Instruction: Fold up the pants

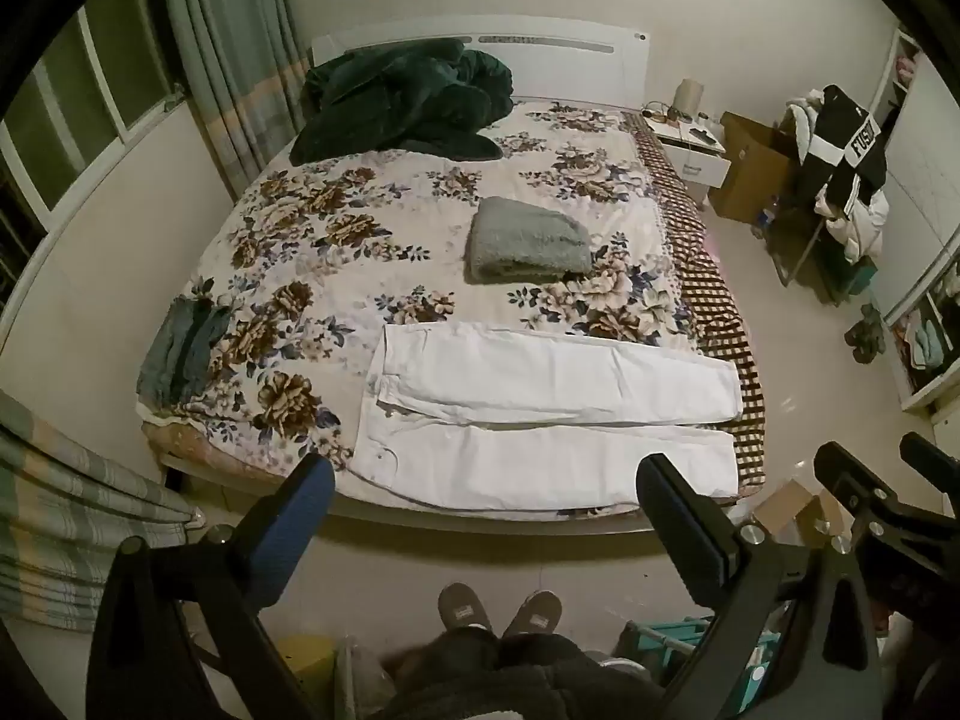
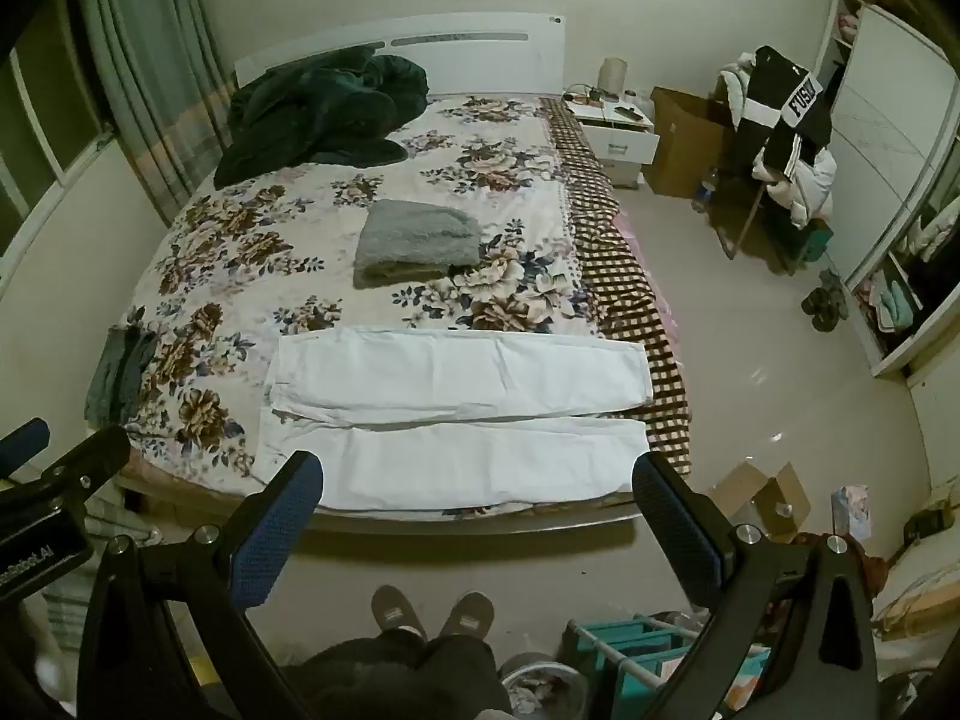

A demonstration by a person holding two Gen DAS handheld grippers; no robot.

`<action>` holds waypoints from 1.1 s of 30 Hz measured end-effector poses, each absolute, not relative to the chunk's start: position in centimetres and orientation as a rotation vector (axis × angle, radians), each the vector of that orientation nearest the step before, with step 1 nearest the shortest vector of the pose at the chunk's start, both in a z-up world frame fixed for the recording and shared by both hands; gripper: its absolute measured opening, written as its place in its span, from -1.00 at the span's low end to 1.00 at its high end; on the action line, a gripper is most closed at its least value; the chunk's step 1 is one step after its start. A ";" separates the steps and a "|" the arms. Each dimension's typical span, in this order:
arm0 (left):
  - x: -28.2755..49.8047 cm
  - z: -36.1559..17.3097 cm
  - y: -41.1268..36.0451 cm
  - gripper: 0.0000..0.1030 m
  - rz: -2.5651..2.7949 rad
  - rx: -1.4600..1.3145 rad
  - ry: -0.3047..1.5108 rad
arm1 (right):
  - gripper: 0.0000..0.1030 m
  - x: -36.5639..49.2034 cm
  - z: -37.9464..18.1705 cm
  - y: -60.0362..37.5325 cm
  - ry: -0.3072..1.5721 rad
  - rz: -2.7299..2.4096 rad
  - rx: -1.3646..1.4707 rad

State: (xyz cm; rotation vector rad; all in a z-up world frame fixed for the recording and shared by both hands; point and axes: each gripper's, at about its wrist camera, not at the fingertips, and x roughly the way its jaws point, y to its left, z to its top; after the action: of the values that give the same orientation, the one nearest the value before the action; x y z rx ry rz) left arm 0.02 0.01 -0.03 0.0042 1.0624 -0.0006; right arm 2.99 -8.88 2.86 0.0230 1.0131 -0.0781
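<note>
White pants (image 1: 540, 414) flat along near bed (image 1: 420, 228) edge, legs rightward, cuffs at checkered side. Left gripper (image 1: 486, 480) and right gripper (image 2: 477, 480) wide open, empty, above floor. Waistband detail unclear.

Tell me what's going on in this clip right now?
A person stands at the foot of a bed with a gripper in each hand. White pants lie flat and unfolded along the near edge, legs side by side. The left gripper and right gripper both hang open above the floor, touching nothing. Folding hasn't begun.
</note>
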 end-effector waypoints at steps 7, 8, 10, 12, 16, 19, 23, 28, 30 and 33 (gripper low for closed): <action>-0.1 0.1 0.0 1.00 0.004 0.006 1.039 | 1.00 2.9 2.9 -8.8 1.012 -0.077 0.016; -0.1 0.1 0.0 1.00 0.003 0.007 1.039 | 1.00 2.8 2.9 -8.8 1.010 -0.076 0.017; -0.2 0.2 0.5 1.00 0.005 0.007 1.038 | 1.00 2.6 2.9 -8.7 1.009 -0.076 0.016; -0.3 0.6 1.1 1.00 0.004 0.007 1.038 | 1.00 2.6 2.9 -8.6 1.009 -0.078 0.017; -0.4 0.6 0.9 1.00 0.008 0.007 1.034 | 1.00 2.2 3.3 -8.3 1.008 -0.077 0.017; -0.3 1.0 1.2 1.00 0.006 0.008 1.035 | 1.00 2.1 3.7 -7.9 1.006 -0.077 0.015; -0.3 0.9 1.2 1.00 0.005 0.008 1.034 | 1.00 1.7 3.7 -7.8 1.006 -0.076 0.014; -0.1 1.5 1.7 1.00 0.007 0.005 1.033 | 1.00 1.7 5.2 -7.6 0.996 -0.064 -0.006; 0.0 1.8 1.8 1.00 0.008 0.009 1.031 | 1.00 1.5 5.5 -7.6 0.993 -0.061 -0.008; 0.3 2.2 1.8 1.00 0.007 0.011 1.030 | 1.00 1.5 5.9 -7.5 0.988 -0.060 -0.008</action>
State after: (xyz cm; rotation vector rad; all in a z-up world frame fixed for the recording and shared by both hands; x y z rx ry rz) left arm 0.27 1.76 2.18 0.0106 1.0295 0.0068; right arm 1.54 -7.49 5.90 -0.0084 0.9883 -0.0599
